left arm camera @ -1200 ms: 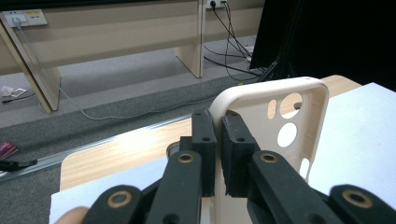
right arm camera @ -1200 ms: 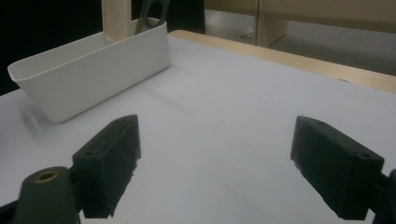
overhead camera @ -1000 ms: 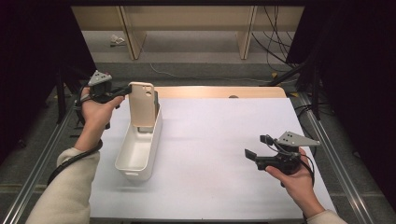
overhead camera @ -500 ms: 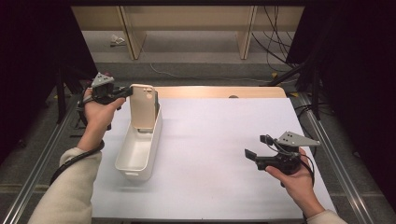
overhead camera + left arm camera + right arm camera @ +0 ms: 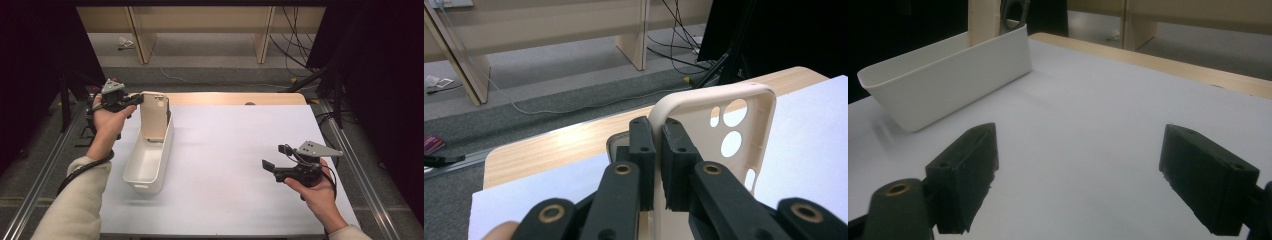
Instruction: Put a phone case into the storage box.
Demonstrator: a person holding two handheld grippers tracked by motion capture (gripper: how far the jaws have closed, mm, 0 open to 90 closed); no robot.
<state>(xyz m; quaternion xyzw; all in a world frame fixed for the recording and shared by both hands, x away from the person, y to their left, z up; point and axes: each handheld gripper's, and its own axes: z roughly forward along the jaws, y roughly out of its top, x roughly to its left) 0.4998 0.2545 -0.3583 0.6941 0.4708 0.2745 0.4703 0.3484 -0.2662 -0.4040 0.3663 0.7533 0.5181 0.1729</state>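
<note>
A cream phone case (image 5: pixel 154 116) (image 5: pixel 719 130) stands upright in the far end of a long white bin (image 5: pixel 148 159) (image 5: pixel 943 75). My left gripper (image 5: pixel 134 100) (image 5: pixel 658 165) is shut on the case's side edge, one jaw inside and one outside. Camera cut-outs show near the case's top. A second, grey case (image 5: pixel 616 142) sits just behind the cream one. My right gripper (image 5: pixel 270 167) (image 5: pixel 1093 185) hovers low over the white table cover at the right, open, with nothing between its jaws.
The white cover (image 5: pixel 235 150) lies over a wooden table (image 5: pixel 225 98). Metal rails (image 5: pixel 350 150) run along both table sides. Beyond the far edge are wooden shelf legs (image 5: pixel 137 35) and cables (image 5: pixel 295 55) on the grey floor.
The left gripper has raised the cream case slightly and shifted it a little away from me. The right gripper has stayed put.
</note>
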